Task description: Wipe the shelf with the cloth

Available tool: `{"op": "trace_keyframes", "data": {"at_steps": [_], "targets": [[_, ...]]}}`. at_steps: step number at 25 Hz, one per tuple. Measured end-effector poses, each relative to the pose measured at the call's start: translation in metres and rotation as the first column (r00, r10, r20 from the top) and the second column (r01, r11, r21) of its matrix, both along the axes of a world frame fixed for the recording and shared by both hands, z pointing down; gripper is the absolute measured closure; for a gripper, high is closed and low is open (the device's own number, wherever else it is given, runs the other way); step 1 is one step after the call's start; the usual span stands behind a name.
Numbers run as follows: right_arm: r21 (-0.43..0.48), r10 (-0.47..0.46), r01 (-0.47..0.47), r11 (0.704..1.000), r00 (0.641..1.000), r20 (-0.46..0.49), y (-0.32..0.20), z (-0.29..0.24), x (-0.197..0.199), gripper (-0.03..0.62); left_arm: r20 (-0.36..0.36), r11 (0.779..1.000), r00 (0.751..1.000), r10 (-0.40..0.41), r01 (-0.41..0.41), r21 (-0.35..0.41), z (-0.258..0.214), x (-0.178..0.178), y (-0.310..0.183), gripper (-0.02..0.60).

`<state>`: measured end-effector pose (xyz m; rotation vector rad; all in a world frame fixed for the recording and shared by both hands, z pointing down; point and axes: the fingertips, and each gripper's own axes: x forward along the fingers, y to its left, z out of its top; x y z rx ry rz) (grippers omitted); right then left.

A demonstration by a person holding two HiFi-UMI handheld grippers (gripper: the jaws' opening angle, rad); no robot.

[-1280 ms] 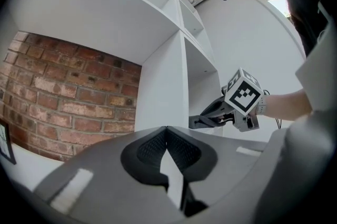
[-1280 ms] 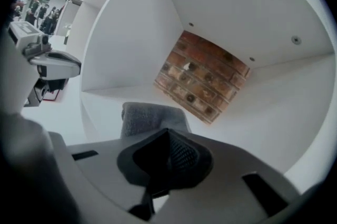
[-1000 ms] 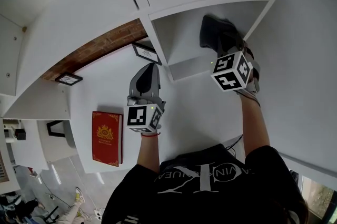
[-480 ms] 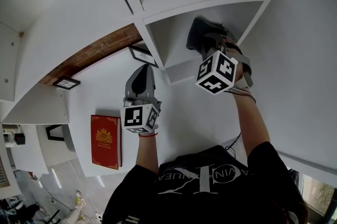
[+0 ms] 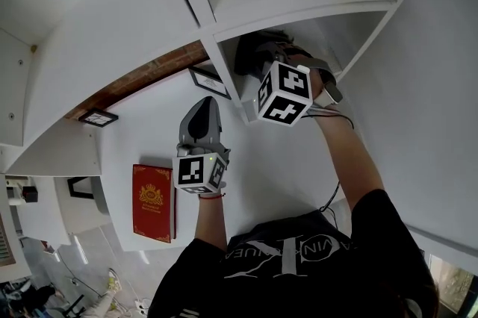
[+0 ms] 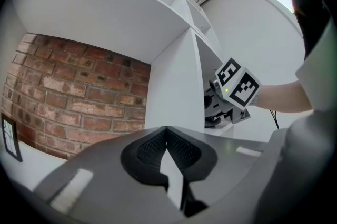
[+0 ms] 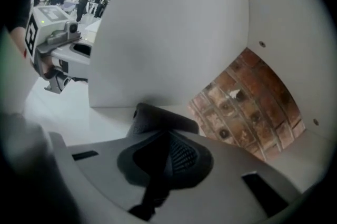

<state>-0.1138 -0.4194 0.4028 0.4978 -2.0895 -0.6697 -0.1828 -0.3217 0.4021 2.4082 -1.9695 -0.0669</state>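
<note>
**Right gripper wiping inside shelf bay, cloth pinched**

The right gripper (image 7: 167, 139) is reaching into the open bay of the shelf (image 5: 340, 36). Its fingers are clamped tight on the dark grey cloth (image 5: 252, 55). The cloth bunches out ahead of the tips and lies on the bay floor, close to the white divider (image 5: 224, 66) on the bay's left side. The brick back wall (image 7: 247, 102) shows behind it.

Likely step: a sideways wiping pass across the bay floor. To do it well, the grip should stay firm, the cloth should be pressed flat rather than dragged by one corner, and it should run right up to the divider and into the back edge. Passes should overlap, and the gripper body should not knock the divider.

Pose: the right arm is stretched forward, with the gripper tipped downward toward the floor and its marker cube facing up.

The left gripper (image 5: 205, 109) is held roughly level over the white table (image 5: 246, 160). Its fingers are closed on nothing and it is idle, well apart from the red book (image 5: 152, 201).
</note>
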Motion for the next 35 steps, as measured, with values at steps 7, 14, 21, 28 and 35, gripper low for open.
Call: {"op": "trace_keyframes", "data": {"at_steps": [7, 14, 21, 28, 35], "targets": [[0.037, -0.026, 0.027, 0.999, 0.999, -0.018, -0.027, 0.001, -0.028, 0.585, 0.012, 1.0, 1.0, -0.027, 0.027, 0.002, -0.001, -0.014, 0.0, 0.571], [0.09, 0.136, -0.133, 0.987, 0.99, -0.022, -0.064, 0.0, -0.006, 0.585, 0.014, 0.999, 0.999, -0.032, 0.032, -0.002, 0.0, -0.02, -0.001, 0.571], [0.113, 0.36, -0.357, 0.927, 0.933, -0.01, -0.098, -0.002, 0.05, 0.585, 0.012, 1.0, 1.0, -0.013, 0.013, -0.005, 0.002, -0.015, -0.001, 0.571], [0.032, 0.536, -0.537, 0.843, 0.844, 0.033, -0.107, -0.004, 0.094, 0.585, 0.004, 1.0, 1.0, 0.013, -0.013, 0.001, -0.002, -0.007, 0.0, 0.571], [-0.025, 0.561, -0.56, 0.828, 0.826, 0.056, -0.088, -0.005, 0.107, 0.585, 0.0, 1.0, 1.0, 0.017, -0.017, 0.01, -0.005, -0.005, 0.006, 0.57]]}}
